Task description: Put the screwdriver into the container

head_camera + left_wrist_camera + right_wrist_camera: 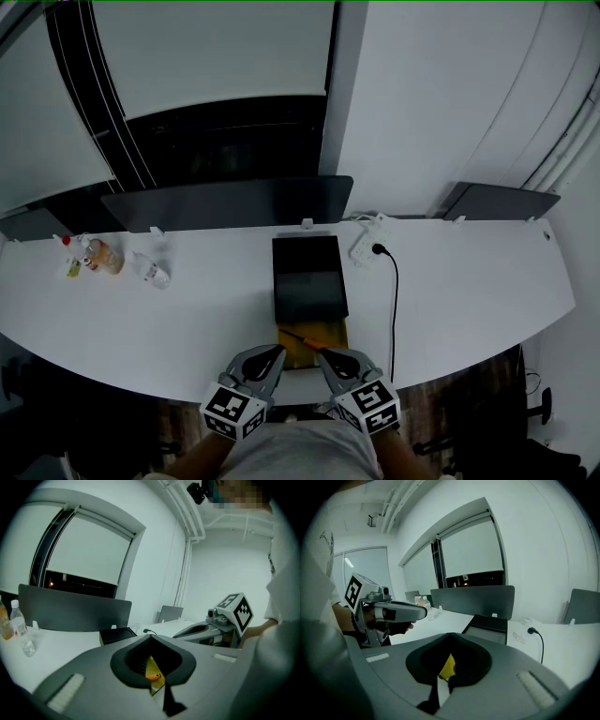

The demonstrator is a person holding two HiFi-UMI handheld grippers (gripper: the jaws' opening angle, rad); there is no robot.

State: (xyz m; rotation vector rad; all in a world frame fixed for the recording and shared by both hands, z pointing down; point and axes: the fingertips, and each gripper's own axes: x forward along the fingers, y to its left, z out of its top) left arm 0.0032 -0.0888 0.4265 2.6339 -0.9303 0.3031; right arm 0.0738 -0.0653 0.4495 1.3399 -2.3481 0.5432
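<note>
A black open container (308, 302) stands mid-desk, also in the left gripper view (118, 634) and the right gripper view (487, 626). In front of it, at the desk's near edge, lies a yellow mat (326, 335) with the orange screwdriver (302, 337) on it. My left gripper (277, 352) and right gripper (324, 355) hover side by side just short of the mat, both shut and empty. Through the left gripper's (151, 637) jaw hole I see the screwdriver's orange handle (154, 675) on the mat. The right gripper's (451, 634) hole shows only yellow mat (448, 666).
Two bottles (101, 255) (150, 270) stand at the desk's left. A white power strip (370, 242) with a black cable (395, 295) lies right of the container. Dark divider panels (230, 202) (497, 200) line the desk's far edge.
</note>
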